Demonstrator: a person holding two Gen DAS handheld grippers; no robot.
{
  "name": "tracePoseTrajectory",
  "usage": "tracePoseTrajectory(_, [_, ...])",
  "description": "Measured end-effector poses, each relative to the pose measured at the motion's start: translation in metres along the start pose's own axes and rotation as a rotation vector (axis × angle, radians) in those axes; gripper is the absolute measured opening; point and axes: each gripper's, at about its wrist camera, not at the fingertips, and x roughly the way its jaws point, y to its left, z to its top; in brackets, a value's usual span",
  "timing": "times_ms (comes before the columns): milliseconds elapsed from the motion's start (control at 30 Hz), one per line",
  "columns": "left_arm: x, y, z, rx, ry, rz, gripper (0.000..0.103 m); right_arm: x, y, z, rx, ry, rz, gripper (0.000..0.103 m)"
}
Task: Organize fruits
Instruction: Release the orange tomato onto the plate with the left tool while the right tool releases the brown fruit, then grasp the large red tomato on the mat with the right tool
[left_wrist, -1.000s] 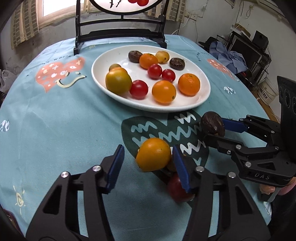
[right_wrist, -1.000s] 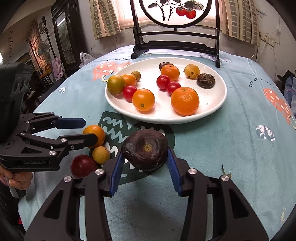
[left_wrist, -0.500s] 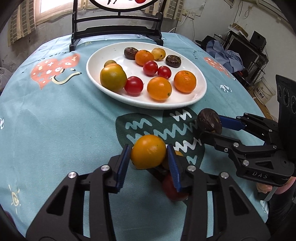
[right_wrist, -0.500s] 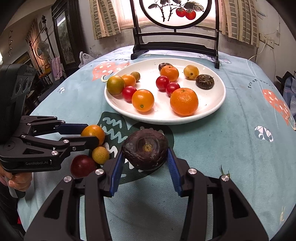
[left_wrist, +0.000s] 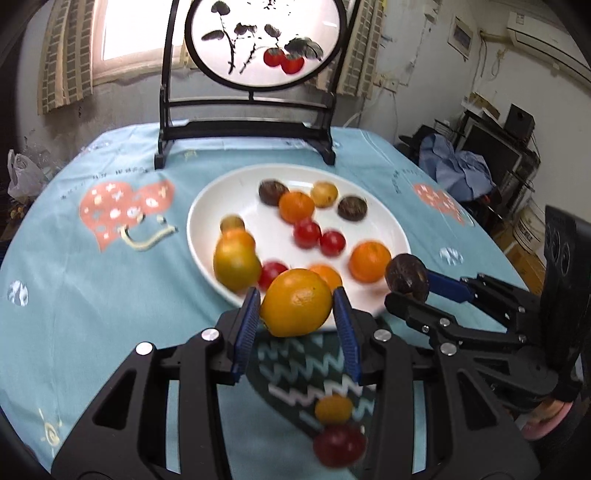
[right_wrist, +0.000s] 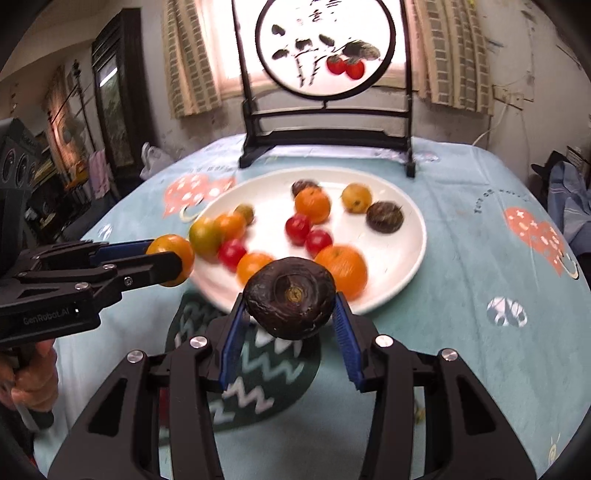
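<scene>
My left gripper (left_wrist: 295, 306) is shut on an orange (left_wrist: 296, 303) and holds it in the air near the front rim of the white plate (left_wrist: 207, 206). It also shows in the right wrist view (right_wrist: 170, 259). My right gripper (right_wrist: 290, 306) is shut on a dark wrinkled passion fruit (right_wrist: 290, 298), lifted near the plate's (right_wrist: 402, 236) front edge; this fruit also shows in the left wrist view (left_wrist: 407, 276). The plate holds several oranges, red tomatoes and dark fruits. A small yellow fruit (left_wrist: 333, 408) and a red tomato (left_wrist: 339, 445) lie on the tablecloth below.
A black-framed round painted screen (left_wrist: 255, 48) stands behind the plate. The round table has a light blue cloth (left_wrist: 74, 302) with a dark patterned patch (right_wrist: 255, 373) in front of the plate. Room clutter lies beyond the table's right edge.
My left gripper closed on the orange and lifted it off the cloth toward the plate. My right gripper rose and moved toward the plate with the passion fruit.
</scene>
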Motion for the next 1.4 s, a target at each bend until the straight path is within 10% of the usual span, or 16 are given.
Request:
tracePoseTrajectory(433, [0.057, 0.005, 0.052, -0.015, -0.009, 0.096, 0.044, 0.045, -0.026, 0.041, 0.04, -0.023, -0.048, 0.047])
tracePoseTrajectory(467, [0.056, 0.006, 0.052, -0.021, -0.015, 0.114, 0.074, 0.045, -0.026, 0.041, 0.044, -0.027, -0.051, 0.049])
tracePoseTrajectory(533, [0.043, 0.009, 0.05, -0.043, -0.081, 0.185, 0.101, 0.039, -0.025, 0.041, 0.045, -0.042, -0.063, 0.06])
tracePoseTrajectory(800, [-0.012, 0.022, 0.032, -0.097, -0.148, 0.184, 0.101, -0.011, -0.016, 0.028, 0.099, -0.077, 0.037, 0.062])
tracePoseTrajectory(1400, [-0.042, 0.063, -0.037, -0.212, -0.065, 0.294, 0.101, -0.021, 0.08, -0.053, -0.126, 0.221, 0.201, 0.062])
